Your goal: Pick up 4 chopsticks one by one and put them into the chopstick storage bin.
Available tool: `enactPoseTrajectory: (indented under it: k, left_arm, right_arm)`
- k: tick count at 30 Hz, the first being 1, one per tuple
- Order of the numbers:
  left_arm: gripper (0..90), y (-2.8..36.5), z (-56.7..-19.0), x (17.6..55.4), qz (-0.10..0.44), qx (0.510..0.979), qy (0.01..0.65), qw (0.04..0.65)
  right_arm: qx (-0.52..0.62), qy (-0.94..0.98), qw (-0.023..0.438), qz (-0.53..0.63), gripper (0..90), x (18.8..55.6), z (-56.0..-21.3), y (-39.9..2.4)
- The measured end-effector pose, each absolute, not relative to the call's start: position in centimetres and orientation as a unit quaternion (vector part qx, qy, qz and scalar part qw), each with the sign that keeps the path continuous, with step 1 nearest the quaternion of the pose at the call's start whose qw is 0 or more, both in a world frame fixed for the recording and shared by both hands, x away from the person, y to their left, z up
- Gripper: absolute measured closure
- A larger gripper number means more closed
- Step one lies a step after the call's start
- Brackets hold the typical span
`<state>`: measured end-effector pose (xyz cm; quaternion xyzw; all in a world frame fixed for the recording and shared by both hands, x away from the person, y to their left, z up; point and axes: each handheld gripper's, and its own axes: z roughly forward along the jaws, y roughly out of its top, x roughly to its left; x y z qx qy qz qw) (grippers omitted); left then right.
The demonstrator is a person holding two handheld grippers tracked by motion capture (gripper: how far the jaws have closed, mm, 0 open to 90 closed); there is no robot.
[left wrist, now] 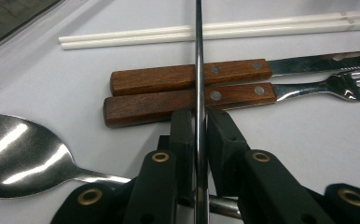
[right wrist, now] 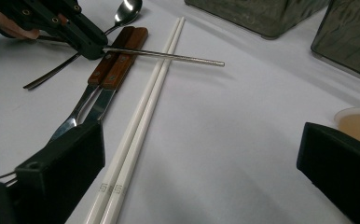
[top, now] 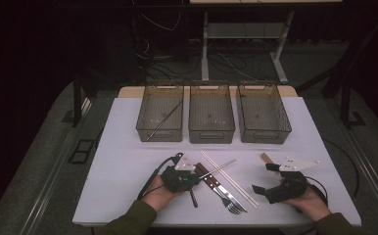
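White table (top: 128,161) in dark room bears three bins (top: 211,115).

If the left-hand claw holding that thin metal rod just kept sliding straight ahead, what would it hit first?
Probably the wooden-handled fork, lying crosswise right in front of the left gripper, then the wooden-handled knife beside it. The held metal chopstick already reaches over both, and its height above them is unclear.

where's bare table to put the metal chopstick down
Free: the white table between the three grey bins' front walls and the cutlery, and left of the left tongs. Crowded: the middle, with white chopsticks, wood-handled knife and fork.
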<state>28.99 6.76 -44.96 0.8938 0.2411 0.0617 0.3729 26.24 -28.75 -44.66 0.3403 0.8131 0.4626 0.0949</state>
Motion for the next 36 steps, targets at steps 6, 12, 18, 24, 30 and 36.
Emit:
enactPoseTrajectory:
  k: [6, 12, 18, 24, 30, 36]
  left_arm:
    - [84.2, 6.7, -44.9, 29.0, 0.066, 0.895, 0.235, 0.373]
    - [84.5, 6.7, -44.9, 29.0, 0.065, 0.894, 0.239, 0.373]
    - [84.5, 6.9, -44.7, 29.0, 0.069, 0.895, 0.236, 0.372]
    - [84.5, 7.3, -44.3, 28.9, 0.069, 0.889, 0.241, 0.383]
    - [84.5, 7.8, -43.8, 28.9, 0.068, 0.885, 0.241, 0.393]
    - [84.5, 8.6, -43.3, 29.0, 0.073, 0.878, 0.246, 0.405]
  right_arm:
    - [0.340, 0.813, 0.095, 0.463, 1.1, 26.2, -44.7, -28.8]
    - [0.340, 0.813, 0.096, 0.463, 1.1, 26.2, -44.6, -28.8]
    - [0.340, 0.813, 0.096, 0.463, 1.1, 26.2, -44.6, -28.8]
    - [0.340, 0.813, 0.096, 0.463, 1.1, 26.2, -44.6, -28.8]
    - [0.340, 0.813, 0.096, 0.463, 1.1, 26.2, -44.6, -28.8]
    - [0.339, 0.813, 0.096, 0.464, 1.1, 26.2, -44.6, -28.8]
